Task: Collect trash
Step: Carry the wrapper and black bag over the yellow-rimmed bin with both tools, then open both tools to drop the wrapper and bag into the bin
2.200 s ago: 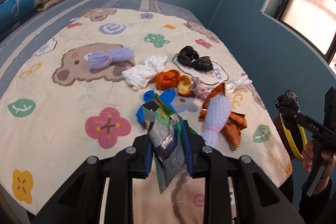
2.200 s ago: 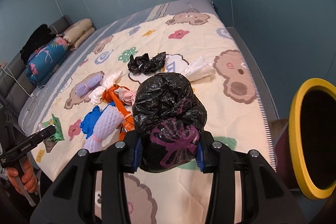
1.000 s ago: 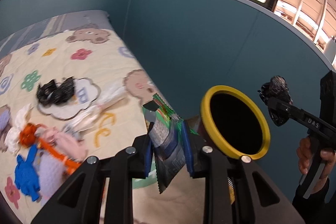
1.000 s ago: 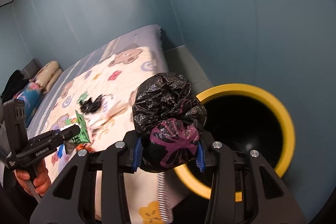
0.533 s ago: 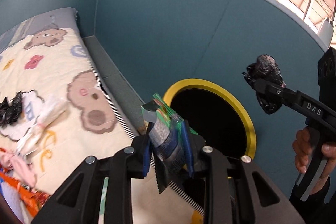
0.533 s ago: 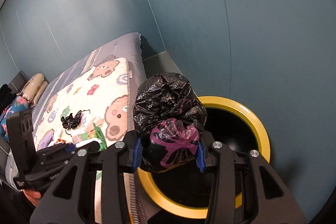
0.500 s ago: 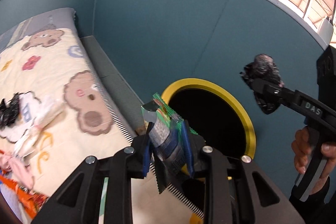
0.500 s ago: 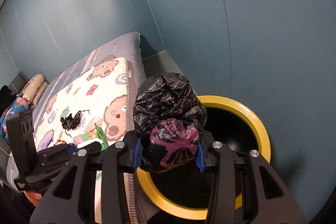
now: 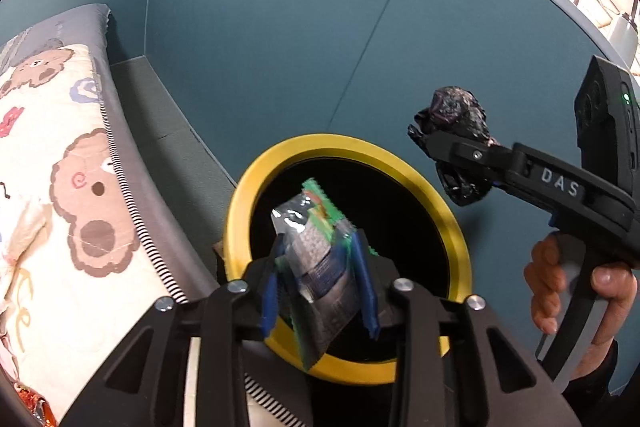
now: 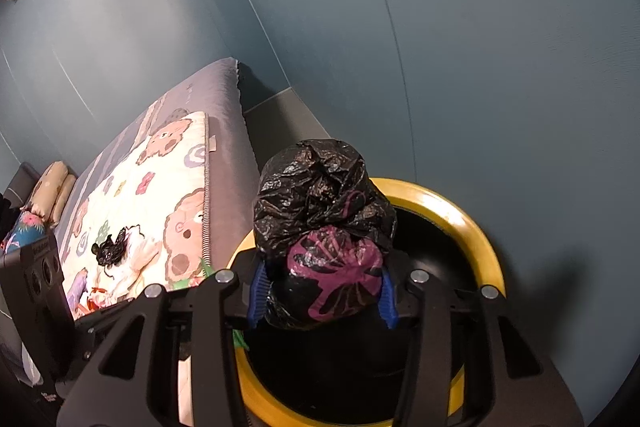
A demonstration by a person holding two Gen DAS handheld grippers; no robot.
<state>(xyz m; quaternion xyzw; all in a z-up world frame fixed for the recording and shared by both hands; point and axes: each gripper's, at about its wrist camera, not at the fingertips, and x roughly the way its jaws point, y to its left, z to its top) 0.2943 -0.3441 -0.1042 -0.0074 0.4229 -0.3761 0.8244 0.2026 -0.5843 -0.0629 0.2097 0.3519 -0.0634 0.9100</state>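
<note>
Both tongs have been carried from over the bed (image 10: 224, 131) to the yellow-rimmed bin (image 9: 456, 227), and their jaws have just been opening. In the left tongs (image 9: 320, 291) the shiny green snack wrapper (image 9: 320, 247) sits loose and blurred between spread blue pads, right over the dark hole, while the crumpled black trash bag (image 10: 324, 219) is touched by the pads of the right tongs (image 10: 324, 297) above the rim. The drop-in step seems under way, so the jaws probably need opening wider until both pieces fall in.
</note>
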